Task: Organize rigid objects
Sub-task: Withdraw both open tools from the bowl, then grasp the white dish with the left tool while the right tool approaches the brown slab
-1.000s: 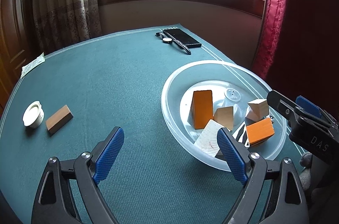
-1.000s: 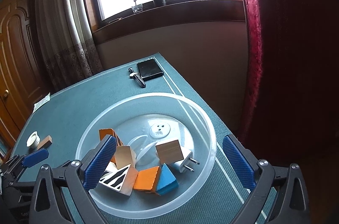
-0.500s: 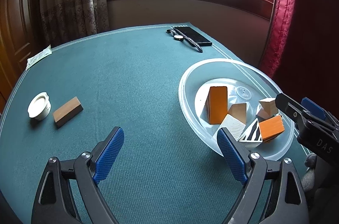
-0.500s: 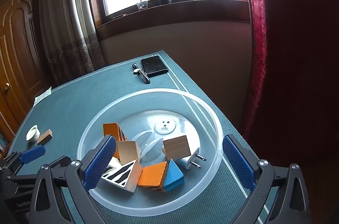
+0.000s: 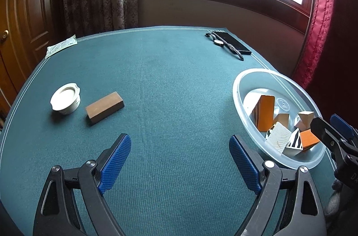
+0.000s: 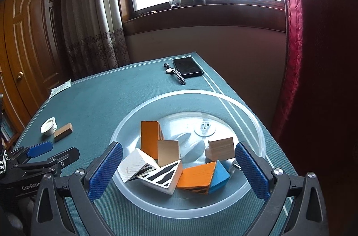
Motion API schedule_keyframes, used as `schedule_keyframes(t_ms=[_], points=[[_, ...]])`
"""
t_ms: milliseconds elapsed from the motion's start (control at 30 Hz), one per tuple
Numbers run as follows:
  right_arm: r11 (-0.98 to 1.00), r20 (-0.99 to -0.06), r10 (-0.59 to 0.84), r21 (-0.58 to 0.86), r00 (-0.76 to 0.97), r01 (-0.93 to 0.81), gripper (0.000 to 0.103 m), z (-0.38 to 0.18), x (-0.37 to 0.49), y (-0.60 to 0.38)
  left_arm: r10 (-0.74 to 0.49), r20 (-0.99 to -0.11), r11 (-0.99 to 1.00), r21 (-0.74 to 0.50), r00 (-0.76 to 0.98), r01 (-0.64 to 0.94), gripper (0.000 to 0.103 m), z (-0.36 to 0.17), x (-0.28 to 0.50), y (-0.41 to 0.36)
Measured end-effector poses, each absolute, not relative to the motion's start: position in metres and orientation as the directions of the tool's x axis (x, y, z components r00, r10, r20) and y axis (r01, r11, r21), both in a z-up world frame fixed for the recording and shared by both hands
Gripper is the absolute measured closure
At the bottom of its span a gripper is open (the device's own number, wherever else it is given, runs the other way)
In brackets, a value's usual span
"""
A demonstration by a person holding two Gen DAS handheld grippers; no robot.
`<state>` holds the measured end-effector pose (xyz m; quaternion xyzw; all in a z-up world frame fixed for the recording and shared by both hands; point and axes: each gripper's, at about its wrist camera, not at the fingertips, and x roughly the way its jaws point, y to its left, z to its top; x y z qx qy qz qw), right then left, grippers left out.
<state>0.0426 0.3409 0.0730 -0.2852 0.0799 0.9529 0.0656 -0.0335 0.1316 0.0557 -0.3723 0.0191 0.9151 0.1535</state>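
Observation:
A clear plastic bowl (image 6: 255, 124) (image 5: 243, 79) at the table's right side holds several wooden blocks, among them an upright orange block (image 6: 148, 138) (image 5: 265, 112) and a black-and-white striped one (image 6: 161, 175). On the green cloth at the left lie a brown wooden block (image 5: 104, 104) (image 6: 63, 131) and a small white cap (image 5: 65, 97) (image 6: 48, 125). My left gripper (image 5: 180, 161) hangs open over bare cloth, to the right of and nearer than the brown block. My right gripper (image 6: 179, 171) is open above the bowl's near part, with nothing pressed between its pads.
A black phone (image 5: 231, 45) (image 6: 188, 66) and a wristwatch (image 5: 220, 43) (image 6: 175, 72) lie at the far right corner. A small paper packet (image 5: 61, 48) rests at the far left edge. A red curtain (image 5: 322, 12) hangs right of the table.
My left gripper has swung left, away from the bowl and toward the brown block and white cap. The right gripper has shifted a little over the bowl. Both stayed open.

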Motion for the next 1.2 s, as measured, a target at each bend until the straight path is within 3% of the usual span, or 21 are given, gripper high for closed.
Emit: schedule_keyframes(t_ms=[567,1200], points=[[-0.991,-0.611,-0.118,0.025,-0.782,0.129,0.001,0.079,0.026,0.247,0.112,-0.669,-0.992,-0.037,-0.735,-0.118,0.013,0.06,-0.053,0.044],[-0.971,-0.718,-0.231,0.125,-0.657,0.205,0.001,0.056,-0.033,0.194,0.001,-0.7,-1.0,-0.012,-0.714,0.01,0.013,0.044,-0.111,-0.034]])
